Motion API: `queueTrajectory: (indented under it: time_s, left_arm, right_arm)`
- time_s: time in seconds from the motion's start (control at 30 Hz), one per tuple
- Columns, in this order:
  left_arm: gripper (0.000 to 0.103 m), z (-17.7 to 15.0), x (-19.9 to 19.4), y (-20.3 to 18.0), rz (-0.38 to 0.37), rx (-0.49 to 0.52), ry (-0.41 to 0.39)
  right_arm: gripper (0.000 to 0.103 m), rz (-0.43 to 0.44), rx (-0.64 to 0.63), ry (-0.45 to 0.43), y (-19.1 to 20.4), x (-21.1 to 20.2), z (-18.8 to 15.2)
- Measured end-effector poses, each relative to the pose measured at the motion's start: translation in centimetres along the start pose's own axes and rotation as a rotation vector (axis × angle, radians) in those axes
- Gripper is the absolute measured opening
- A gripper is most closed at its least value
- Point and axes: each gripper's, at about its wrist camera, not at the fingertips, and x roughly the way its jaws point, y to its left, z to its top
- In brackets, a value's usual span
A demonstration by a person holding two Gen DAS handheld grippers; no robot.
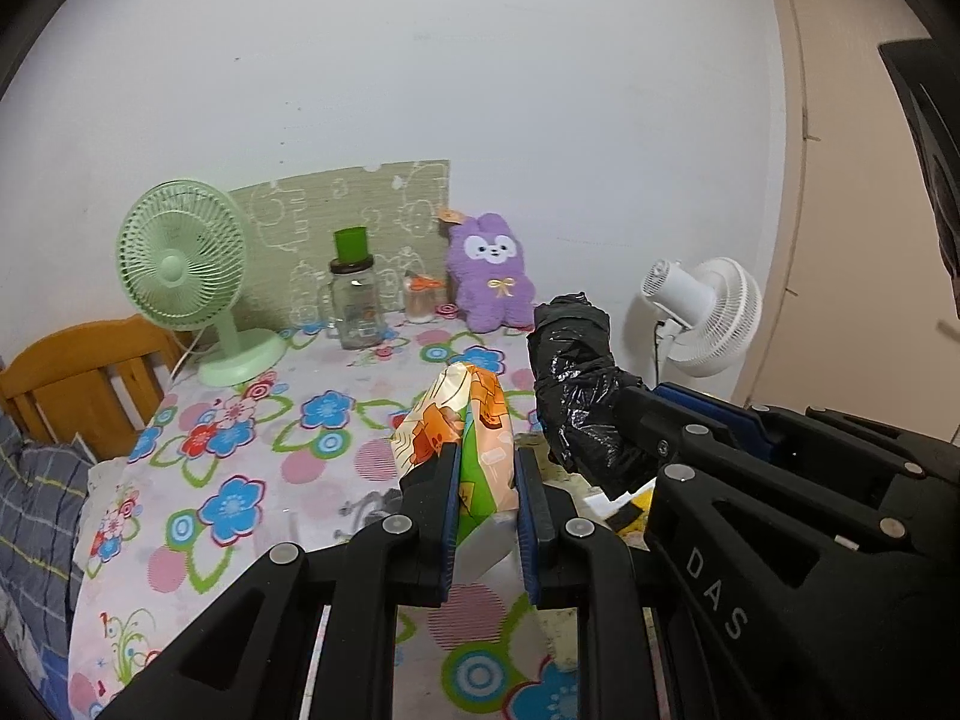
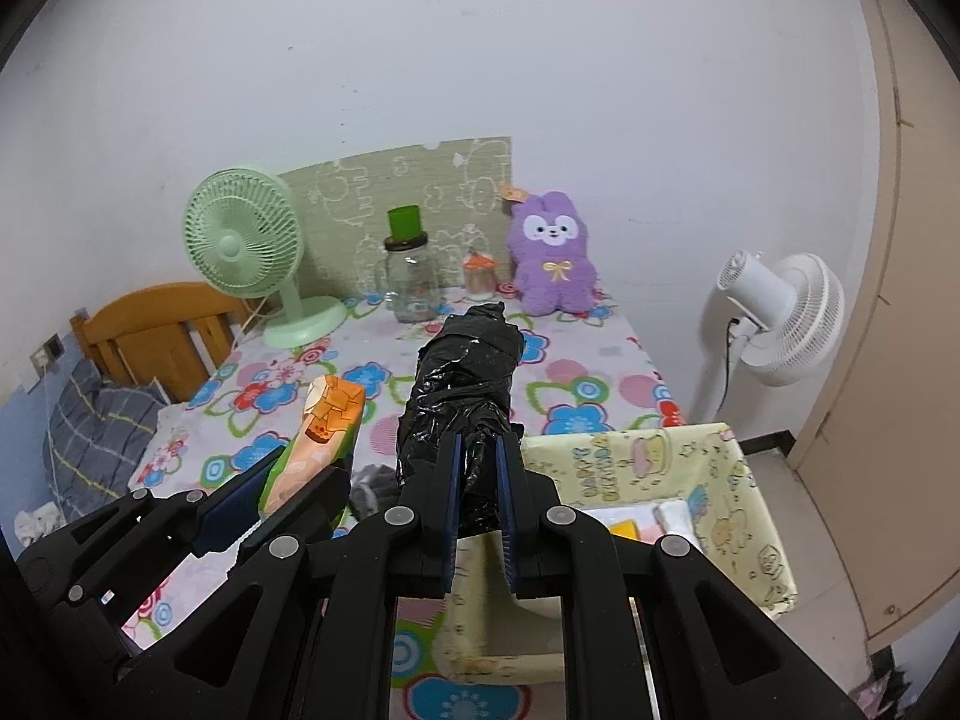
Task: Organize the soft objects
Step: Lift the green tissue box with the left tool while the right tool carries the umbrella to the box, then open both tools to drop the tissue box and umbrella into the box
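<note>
From the left wrist I see my left gripper (image 1: 485, 468) pinching a tissue pack (image 1: 462, 426), an orange, cream and green soft packet that stands up between the blue pads and is lifted above the table (image 1: 252, 450). The table wears a flowered cloth. Just to the right, my right gripper (image 1: 645, 420) comes in from the side, clamped on a black bundle (image 1: 576, 378) of crinkled plastic that rises past the pack. At the far edge a green fan (image 1: 180, 270) stands at the left, then a jar (image 1: 355, 300) with a green cap, a smaller jar (image 1: 423, 299), and a purple plush (image 1: 493, 273) leaning on the wall. A white fan (image 1: 702, 312) stands beyond the table's right side. A wooden bedhead (image 1: 84, 378) and a plaid pillow (image 1: 33, 510) sit at the left.

From the right wrist, my right gripper (image 2: 478, 480) is pressed tight on the lower end of the black bundle (image 2: 465, 384), which sticks forward and up over the cloth. My left gripper (image 2: 294, 489) shows at the lower left, squeezing the tissue pack (image 2: 327, 426). Below and right of the bundle sits a pale yellow box (image 2: 708, 468) with cartoon prints, open at the top, with white and yellow items inside that I cannot make out. The green fan (image 2: 240, 246), jar (image 2: 411, 282), plush (image 2: 555, 255) and white fan (image 2: 780, 318) stand well beyond.
</note>
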Motion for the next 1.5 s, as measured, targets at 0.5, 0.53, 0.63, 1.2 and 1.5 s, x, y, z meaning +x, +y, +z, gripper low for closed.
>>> queueTrajectory:
  time_s: [0.5,0.53,0.63,1.2,1.5]
  left_arm:
    - [0.015,0.2,2.3,-4.3,-0.096,0.054,0.031]
    - [0.015,0.2,2.4,-4.5,-0.101,0.057,0.033]
    - [0.015,0.2,2.9,-5.3,-0.116,0.068,0.043]
    - [0.022,-1.6,7.1,-7.8,-0.148,0.120,0.168]
    - [0.042,-1.9,8.4,-7.4,-0.119,0.107,0.214]
  right_arm:
    - [0.014,-0.082,0.046,0.021,-4.6,0.5,-0.5]
    - [0.014,-0.087,0.048,0.024,-4.8,0.6,-0.6]
    - [0.014,-0.102,0.056,0.033,-5.6,1.0,-0.8]
    - [0.014,-0.143,0.119,0.155,-9.3,4.5,-3.2]
    - [0.015,-0.144,0.145,0.202,-10.0,5.8,-3.9]
